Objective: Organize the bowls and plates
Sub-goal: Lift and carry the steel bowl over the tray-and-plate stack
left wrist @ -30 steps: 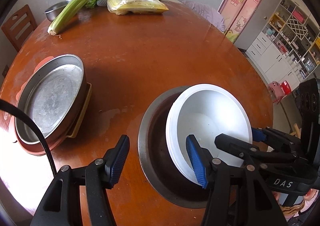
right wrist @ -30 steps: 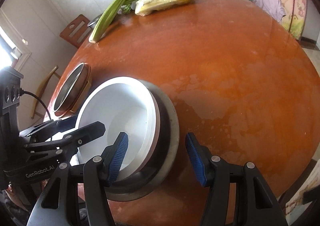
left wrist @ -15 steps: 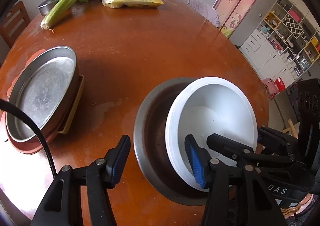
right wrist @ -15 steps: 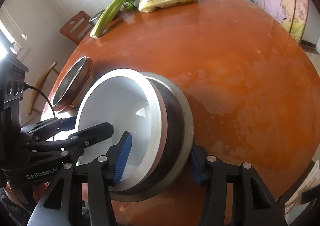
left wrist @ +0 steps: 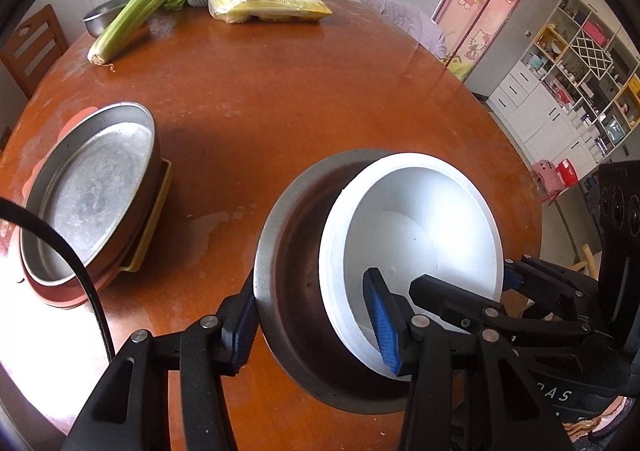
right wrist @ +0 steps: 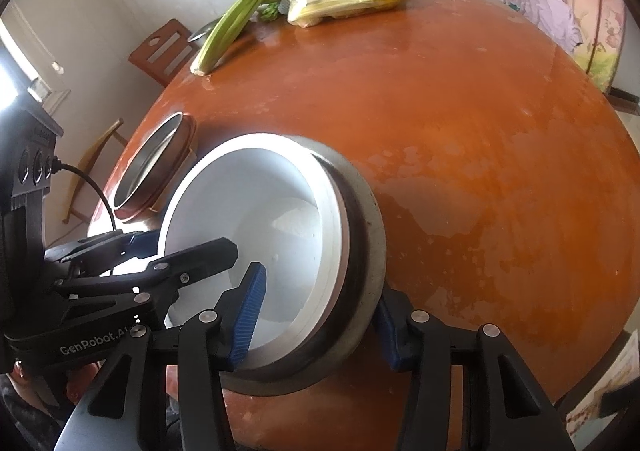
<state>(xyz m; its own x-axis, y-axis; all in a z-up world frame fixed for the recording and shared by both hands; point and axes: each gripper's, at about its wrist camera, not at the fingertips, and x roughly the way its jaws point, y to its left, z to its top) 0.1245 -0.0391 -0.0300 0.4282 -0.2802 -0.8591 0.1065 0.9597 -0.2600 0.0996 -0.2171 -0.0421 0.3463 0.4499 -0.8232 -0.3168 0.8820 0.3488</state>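
now both claws have just been closing: the left claw [left wrist: 316,325] and right claw [right wrist: 318,313] each pinch the nested steel bowl [left wrist: 296,251] and white bowl [left wrist: 416,227] between them, tilted over the table [left wrist: 280,99]; a metal pan [left wrist: 88,191] sits farther left.

white bowl [left wrist: 420,227] | grey metal bowl [left wrist: 296,235] | orange-brown table [left wrist: 280,99]

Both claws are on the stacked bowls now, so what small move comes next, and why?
Probably lift slightly, both together. The left claw and right claw, just closing, each pinch the rims of the white bowl nested in the metal bowl, on opposite sides.
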